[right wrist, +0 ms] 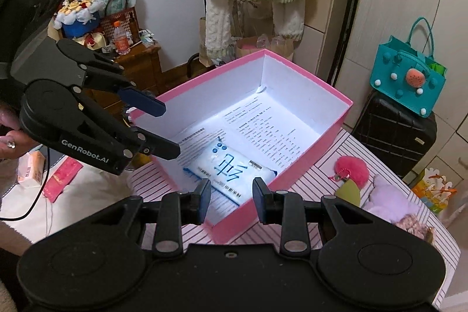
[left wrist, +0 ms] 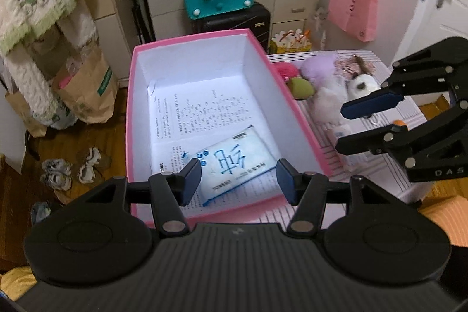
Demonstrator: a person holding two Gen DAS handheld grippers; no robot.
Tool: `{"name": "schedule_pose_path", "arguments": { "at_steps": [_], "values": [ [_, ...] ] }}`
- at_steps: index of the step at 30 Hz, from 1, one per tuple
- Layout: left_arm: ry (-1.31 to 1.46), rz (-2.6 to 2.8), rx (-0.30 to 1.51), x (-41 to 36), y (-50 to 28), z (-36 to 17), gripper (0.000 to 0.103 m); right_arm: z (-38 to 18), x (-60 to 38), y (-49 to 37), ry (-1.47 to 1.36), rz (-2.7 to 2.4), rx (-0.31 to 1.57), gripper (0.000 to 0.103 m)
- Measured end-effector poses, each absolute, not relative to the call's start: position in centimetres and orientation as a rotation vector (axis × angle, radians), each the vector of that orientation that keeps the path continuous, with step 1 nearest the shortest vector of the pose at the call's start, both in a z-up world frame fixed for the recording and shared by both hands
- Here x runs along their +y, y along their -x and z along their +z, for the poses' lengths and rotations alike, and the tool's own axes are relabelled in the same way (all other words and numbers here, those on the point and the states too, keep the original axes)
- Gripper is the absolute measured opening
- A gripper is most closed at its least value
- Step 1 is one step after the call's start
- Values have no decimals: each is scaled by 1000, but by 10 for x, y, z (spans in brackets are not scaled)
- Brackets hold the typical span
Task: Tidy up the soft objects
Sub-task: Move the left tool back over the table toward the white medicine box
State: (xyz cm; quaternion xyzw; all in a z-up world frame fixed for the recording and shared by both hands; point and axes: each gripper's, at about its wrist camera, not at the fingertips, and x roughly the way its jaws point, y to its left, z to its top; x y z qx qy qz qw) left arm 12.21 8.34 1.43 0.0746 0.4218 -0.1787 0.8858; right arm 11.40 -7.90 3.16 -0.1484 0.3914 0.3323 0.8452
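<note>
Left gripper (left wrist: 238, 180): jaws apart, nothing between them, above the near end of the box; "GenRobot.AI" reads on its side in the right wrist view.
Right gripper (right wrist: 231, 199): jaws parted, empty; the left wrist view shows "DAS" on it.
Tissue pack (left wrist: 234, 165): white soft pack with blue characters, lying on printed sheets inside the pink cardboard box (left wrist: 289, 95).
Left view only: brown paper bags (left wrist: 87, 92) on the floor.
Right view only: orange-capped bottle (right wrist: 120, 38) on a wooden cabinet.
Striped table (right wrist: 316, 180): pink pompom (right wrist: 349, 167), lilac plush (right wrist: 389, 201) beside the box.
</note>
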Motion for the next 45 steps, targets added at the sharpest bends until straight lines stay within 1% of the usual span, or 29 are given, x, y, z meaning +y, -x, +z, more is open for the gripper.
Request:
{"name": "schedule_pose_path", "arguments": {
  "at_steps": [10, 22, 31, 34, 41, 45],
  "values": [
    [-216, -430, 847, 56, -84, 34, 59, 52, -117, -68, 292, 683, 777, 37],
    [-323, -563, 868, -2, -68, 36, 61, 54, -181, -32, 249, 576, 758, 37],
    [-376, -705, 897, -61, -74, 17, 61, 26, -227, -18, 204, 507, 801, 39],
    [-367, -739, 922, -76, -79, 5, 62, 14, -241, -22, 182, 495, 827, 41],
    [-313, -723, 963, -92, -100, -24, 62, -24, -270, -35, 128, 477, 880, 42],
    [-291, -680, 971, -97, -109, -39, 62, -46, -282, -44, 116, 458, 879, 44]
  ]
}}
